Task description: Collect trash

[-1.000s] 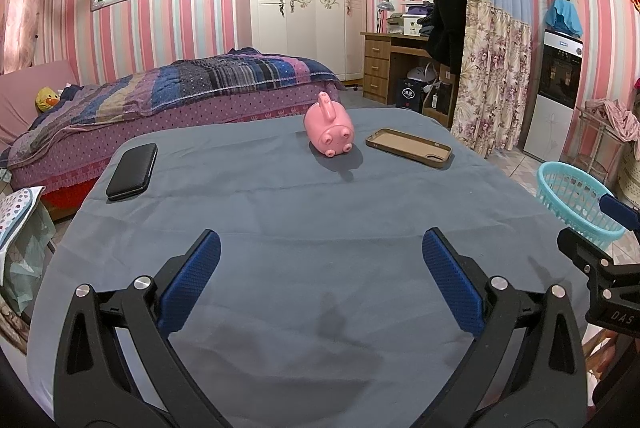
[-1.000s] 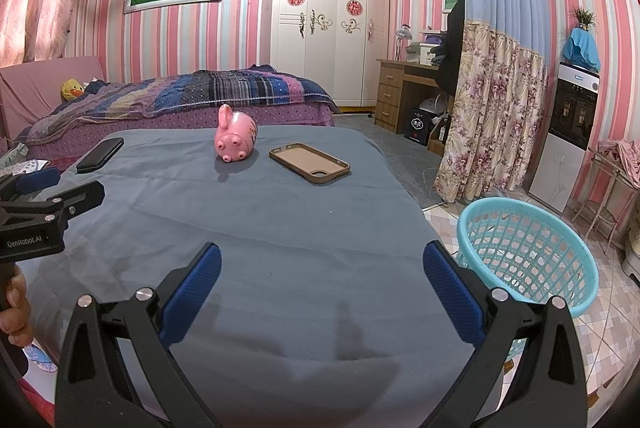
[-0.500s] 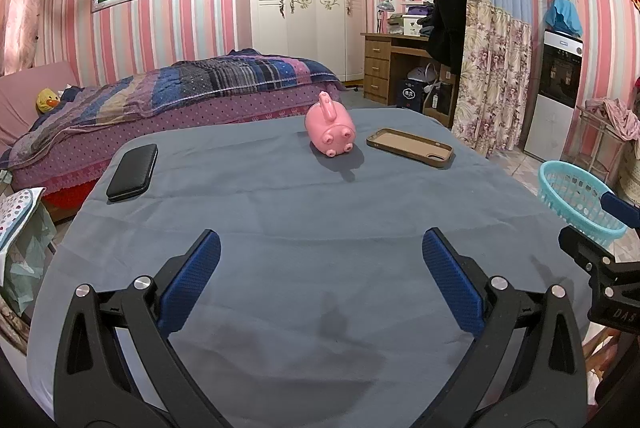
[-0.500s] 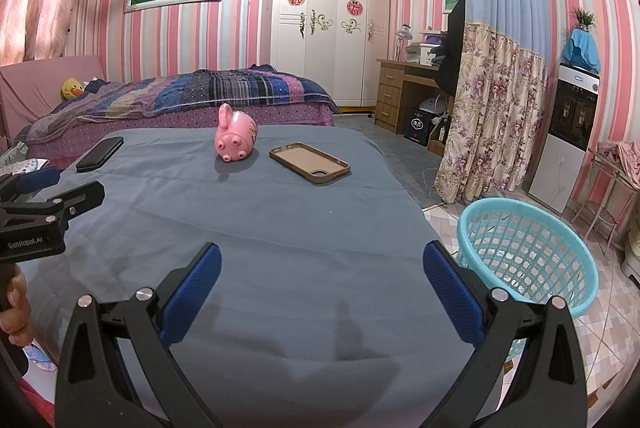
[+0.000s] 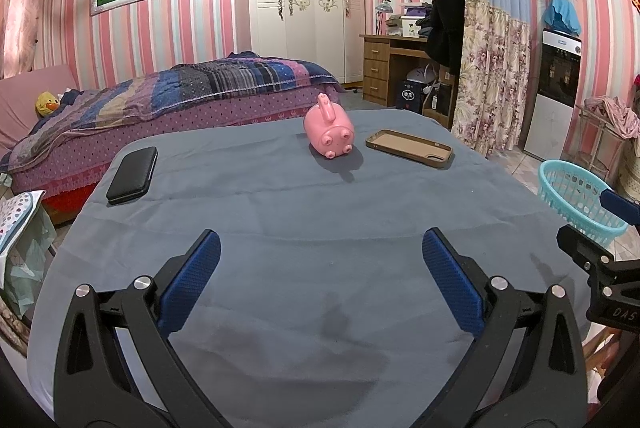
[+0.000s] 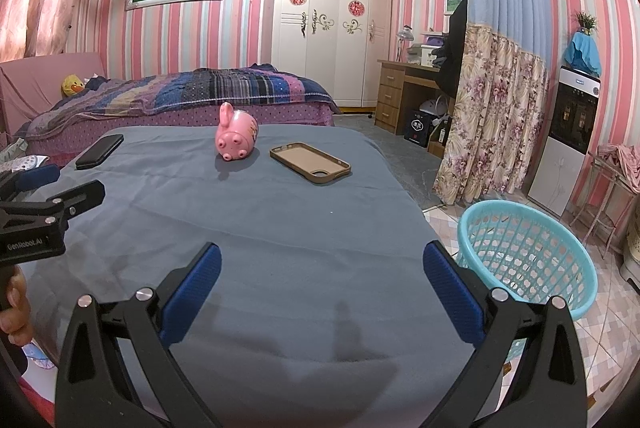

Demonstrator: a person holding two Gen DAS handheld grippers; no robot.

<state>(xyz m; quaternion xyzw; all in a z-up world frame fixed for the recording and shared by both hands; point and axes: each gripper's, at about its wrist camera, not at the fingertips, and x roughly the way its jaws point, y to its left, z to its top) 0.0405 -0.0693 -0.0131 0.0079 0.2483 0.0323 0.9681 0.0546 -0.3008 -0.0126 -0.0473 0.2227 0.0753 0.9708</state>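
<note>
Nothing of note has moved since the earlier frames: both tongs hover over the near edge of the table [image 5: 320, 220], spread wide and holding nothing. The left tongs [image 5: 320, 280] and right tongs [image 6: 322, 282] are well apart from every item. Far across the grey cloth lie a pink piggy bank [image 5: 330, 127], a tan phone case [image 5: 409, 148] just right of it, and a black wallet [image 5: 132, 175] at the far left. The turquoise basket [image 6: 528, 260] stands on the floor off the table's right side. No obvious trash shows, so the likeliest slip is picking a keepsake by mistake. The rounded pig could squirt from the pads or roll, the flat case may resist pinching against loose cloth, and dragging could bunch the cloth.
</note>
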